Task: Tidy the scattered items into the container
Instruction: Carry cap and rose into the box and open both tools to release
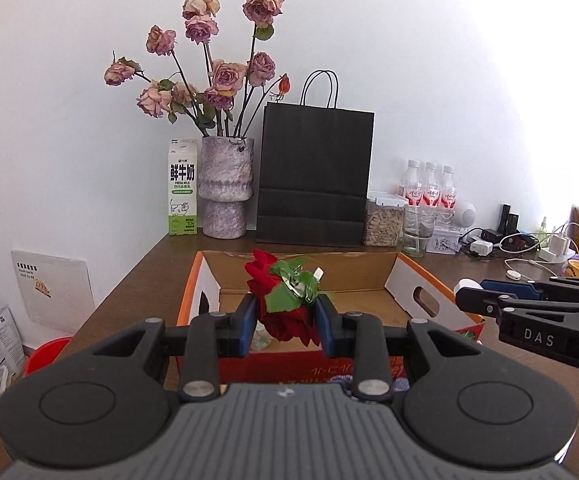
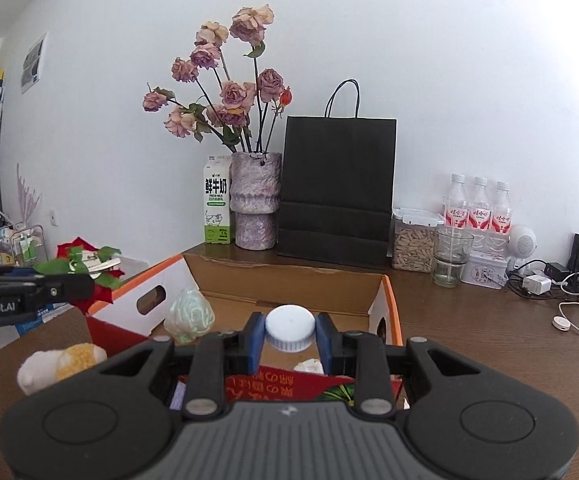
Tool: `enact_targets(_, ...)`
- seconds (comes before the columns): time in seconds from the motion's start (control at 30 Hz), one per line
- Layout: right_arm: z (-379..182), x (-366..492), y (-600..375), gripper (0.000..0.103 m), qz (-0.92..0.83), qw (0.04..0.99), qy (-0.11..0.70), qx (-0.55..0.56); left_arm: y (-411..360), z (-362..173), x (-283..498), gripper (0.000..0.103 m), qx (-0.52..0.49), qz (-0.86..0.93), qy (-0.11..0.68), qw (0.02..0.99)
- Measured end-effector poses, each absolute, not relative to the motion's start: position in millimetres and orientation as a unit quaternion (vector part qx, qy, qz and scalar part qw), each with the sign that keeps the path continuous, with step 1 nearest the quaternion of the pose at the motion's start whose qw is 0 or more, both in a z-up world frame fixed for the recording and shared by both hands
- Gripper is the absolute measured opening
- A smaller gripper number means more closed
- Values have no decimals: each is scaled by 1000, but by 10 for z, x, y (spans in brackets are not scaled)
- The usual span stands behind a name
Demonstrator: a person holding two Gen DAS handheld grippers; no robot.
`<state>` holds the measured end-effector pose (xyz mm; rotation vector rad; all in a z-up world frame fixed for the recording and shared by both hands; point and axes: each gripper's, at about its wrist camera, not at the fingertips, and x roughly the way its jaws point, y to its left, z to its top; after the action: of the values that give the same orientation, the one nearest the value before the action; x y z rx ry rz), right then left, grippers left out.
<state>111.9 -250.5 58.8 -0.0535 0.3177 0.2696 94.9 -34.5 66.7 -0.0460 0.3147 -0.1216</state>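
My left gripper (image 1: 285, 314) is shut on a red artificial rose with green leaves (image 1: 285, 300) and holds it above the near edge of the open cardboard box (image 1: 309, 276). The rose also shows at the left of the right wrist view (image 2: 85, 268). My right gripper (image 2: 289, 330) is shut on a white-capped bottle (image 2: 289, 326) over the box (image 2: 289, 284). It enters the left wrist view from the right (image 1: 473, 296). A pale green flower-shaped item (image 2: 189, 314) lies in the box. A white and yellow plush toy (image 2: 61, 362) sits left of the box.
At the back stand a milk carton (image 1: 182, 188), a vase of dried roses (image 1: 225, 188), a black paper bag (image 1: 315, 176), a jar (image 1: 381, 220), a glass (image 1: 417, 232) and water bottles (image 1: 429, 186). Chargers and cables (image 1: 521, 248) lie at the right.
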Motion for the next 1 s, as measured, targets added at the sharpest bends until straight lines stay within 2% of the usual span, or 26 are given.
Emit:
enact_targets(0.47, 715, 2029, -2352, 26, 147, 980, 129, 21, -597, 743, 1874, 31, -60, -40, 157, 985)
enact_targets(0.6, 498, 2203, -2378, 26, 146, 976, 162, 25, -665, 596, 2101, 31, -58, -34, 145, 987)
enact_targets(0.73, 396, 2295, -2419, 26, 147, 970, 188, 38, -656, 372, 2211, 31, -38, -28, 186, 981)
enact_targets(1.0, 337, 2234, -2319, 26, 144, 971, 190, 18, -671, 268, 2193, 32, -28, -20, 199, 979)
